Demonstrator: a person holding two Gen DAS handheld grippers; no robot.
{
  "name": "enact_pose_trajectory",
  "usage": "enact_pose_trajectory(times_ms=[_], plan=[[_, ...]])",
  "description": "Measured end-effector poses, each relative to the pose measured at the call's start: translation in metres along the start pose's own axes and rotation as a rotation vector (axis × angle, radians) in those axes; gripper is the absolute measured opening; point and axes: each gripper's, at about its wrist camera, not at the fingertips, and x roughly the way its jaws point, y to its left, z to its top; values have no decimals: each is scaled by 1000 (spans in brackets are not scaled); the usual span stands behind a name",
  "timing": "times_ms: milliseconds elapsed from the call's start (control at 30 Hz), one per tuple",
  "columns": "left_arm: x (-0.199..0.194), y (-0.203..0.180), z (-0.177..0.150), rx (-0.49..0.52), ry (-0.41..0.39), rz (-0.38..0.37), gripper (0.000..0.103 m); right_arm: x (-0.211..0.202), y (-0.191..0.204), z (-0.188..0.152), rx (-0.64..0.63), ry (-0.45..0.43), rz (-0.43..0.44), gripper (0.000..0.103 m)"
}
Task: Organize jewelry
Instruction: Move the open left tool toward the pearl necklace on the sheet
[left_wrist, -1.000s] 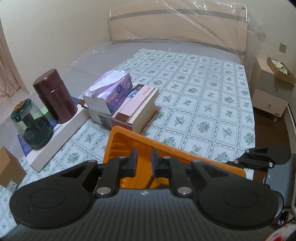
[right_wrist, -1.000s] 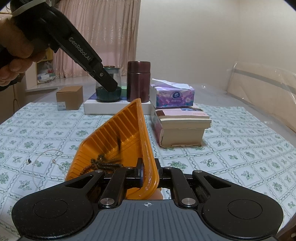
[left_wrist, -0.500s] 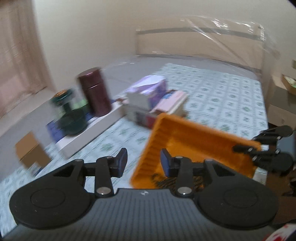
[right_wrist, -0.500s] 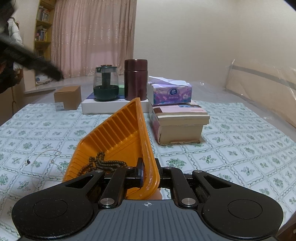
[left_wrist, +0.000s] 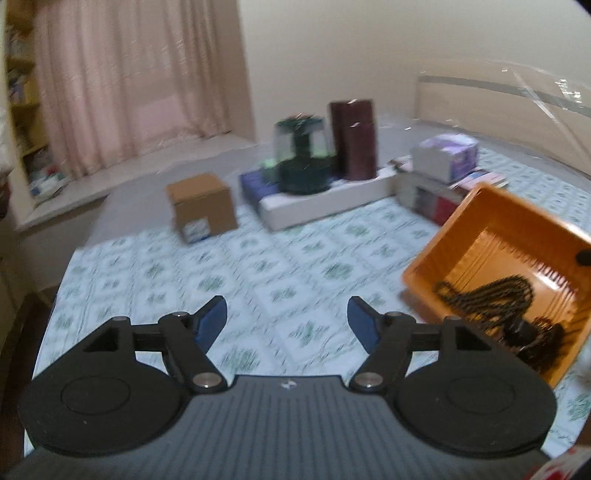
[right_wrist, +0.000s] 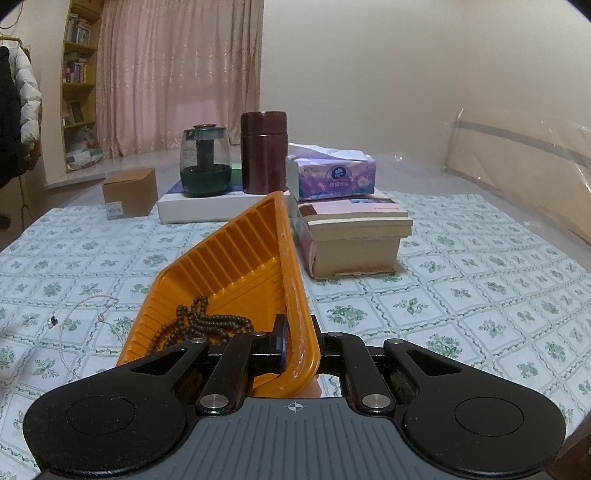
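Observation:
An orange ribbed tray (right_wrist: 236, 258) is tilted, its near rim clamped in my right gripper (right_wrist: 299, 350), which is shut on it. A dark bead string (right_wrist: 203, 325) lies in the tray's low corner. The tray (left_wrist: 509, 221) and beads (left_wrist: 491, 299) also show at the right of the left wrist view. My left gripper (left_wrist: 287, 319) is open and empty over the patterned cloth, left of the tray. A thin pale necklace (right_wrist: 79, 314) lies on the cloth left of the tray.
At the back stand a brown cardboard box (right_wrist: 129, 192), a white flat box (right_wrist: 207, 208) with a glass jar (right_wrist: 205, 166) and a maroon canister (right_wrist: 264, 151), and a tissue box (right_wrist: 334, 175) on stacked books (right_wrist: 354, 236). Plastic-wrapped headboard at right.
My left gripper has let the beads go into the tray, opened wide and swung left, away from the tray. The right gripper still holds the tilted tray.

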Motion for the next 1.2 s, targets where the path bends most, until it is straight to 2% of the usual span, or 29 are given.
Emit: enact_pose_trajectory(times_ms=[167, 300, 500, 667, 767, 833, 933, 1000, 1067, 1100, 1200], plan=[[4, 1, -38, -54, 58, 26, 69, 0, -2, 0, -2, 7, 3, 9], [8, -1, -62, -115, 74, 32, 69, 2, -4, -1, -1, 15, 6, 9], [17, -5, -79, -173, 103, 46, 69, 2, -5, -2, 2, 19, 2, 9], [31, -6, -87, -210, 164, 41, 68, 2, -5, -2, -1, 21, 1, 9], [40, -9, -91, -190, 158, 52, 68, 2, -5, -3, -1, 25, -1, 9], [46, -11, -94, -170, 153, 58, 64, 3, -6, -4, 1, 29, -4, 9], [57, -14, -95, -165, 141, 58, 52, 3, -6, -5, 3, 34, -8, 9], [65, -17, -96, -152, 137, 48, 41, 3, -6, -6, 1, 36, -11, 9], [75, -22, -97, -131, 142, 42, 37, 3, -6, -6, 1, 38, -14, 9], [79, -23, -96, -126, 145, 37, 31, 4, -6, -6, 1, 39, -16, 9], [88, -28, -97, -104, 148, 32, 27, 5, -7, -6, 7, 44, -18, 9]])
